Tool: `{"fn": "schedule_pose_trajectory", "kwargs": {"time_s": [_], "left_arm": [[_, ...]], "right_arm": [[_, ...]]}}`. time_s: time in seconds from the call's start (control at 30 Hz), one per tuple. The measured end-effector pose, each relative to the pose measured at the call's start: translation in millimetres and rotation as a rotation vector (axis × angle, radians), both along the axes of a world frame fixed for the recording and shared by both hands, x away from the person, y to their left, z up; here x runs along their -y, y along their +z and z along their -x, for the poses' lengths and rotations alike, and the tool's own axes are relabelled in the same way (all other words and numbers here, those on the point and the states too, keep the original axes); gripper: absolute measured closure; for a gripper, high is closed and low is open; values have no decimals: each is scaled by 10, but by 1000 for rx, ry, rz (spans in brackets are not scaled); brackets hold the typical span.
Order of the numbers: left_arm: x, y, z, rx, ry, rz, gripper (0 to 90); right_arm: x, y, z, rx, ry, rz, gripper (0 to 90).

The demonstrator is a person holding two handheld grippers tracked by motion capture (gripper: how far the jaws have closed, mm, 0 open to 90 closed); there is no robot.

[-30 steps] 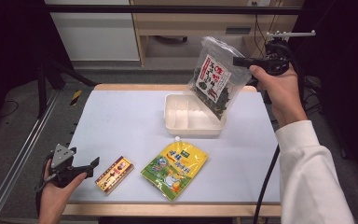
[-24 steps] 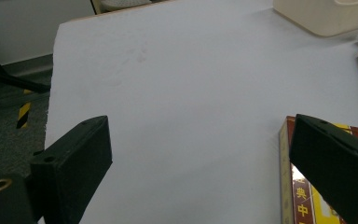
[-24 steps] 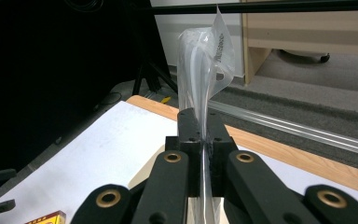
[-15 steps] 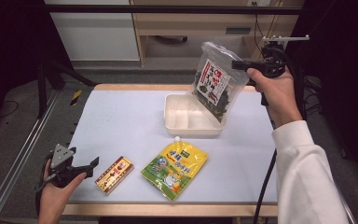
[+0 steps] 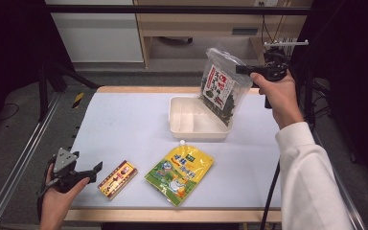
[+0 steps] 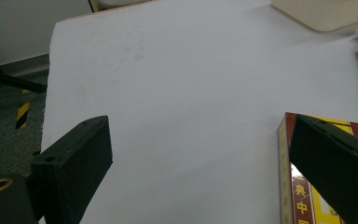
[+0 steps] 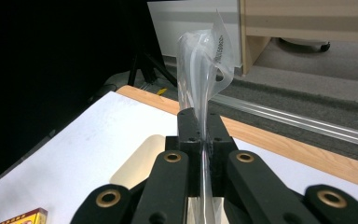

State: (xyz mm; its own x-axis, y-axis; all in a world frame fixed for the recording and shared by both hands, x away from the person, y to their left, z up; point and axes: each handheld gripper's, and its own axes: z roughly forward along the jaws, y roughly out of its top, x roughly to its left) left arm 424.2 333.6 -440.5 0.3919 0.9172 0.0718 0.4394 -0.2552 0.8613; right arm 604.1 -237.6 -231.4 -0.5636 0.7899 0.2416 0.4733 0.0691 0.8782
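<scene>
My right gripper (image 5: 242, 70) is shut on the top edge of a clear seaweed snack bag (image 5: 222, 90), which hangs tilted over the right end of the cream tray (image 5: 184, 122). In the right gripper view the bag's clear film (image 7: 204, 60) rises pinched between my two jaws, with the tray (image 7: 137, 163) below. My left gripper (image 5: 96, 168) rests open at the table's front left corner. Its jaws stand wide apart, with the red and yellow box (image 6: 303, 191) beside and behind the right jaw and bare table between them. That box (image 5: 118, 178) lies just right of the left gripper.
A yellow and green pouch (image 5: 180, 172) with a white cap lies at the front middle of the white table (image 5: 124, 120). A metal rail runs along the left side. Cabinets and a wooden desk stand behind the table's far edge.
My right hand has brought the seaweed bag lower and a little closer over the tray. The left gripper has stayed where it was.
</scene>
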Motion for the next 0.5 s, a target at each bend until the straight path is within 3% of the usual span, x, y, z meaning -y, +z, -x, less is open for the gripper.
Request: {"fn": "schedule_pose_trajectory", "kwargs": {"time_s": [0.5], "left_arm": [[19, -15, -9, -6, -8, -7, 57]], "right_arm": [[70, -262, -59, -17, 0, -17, 888]]}}
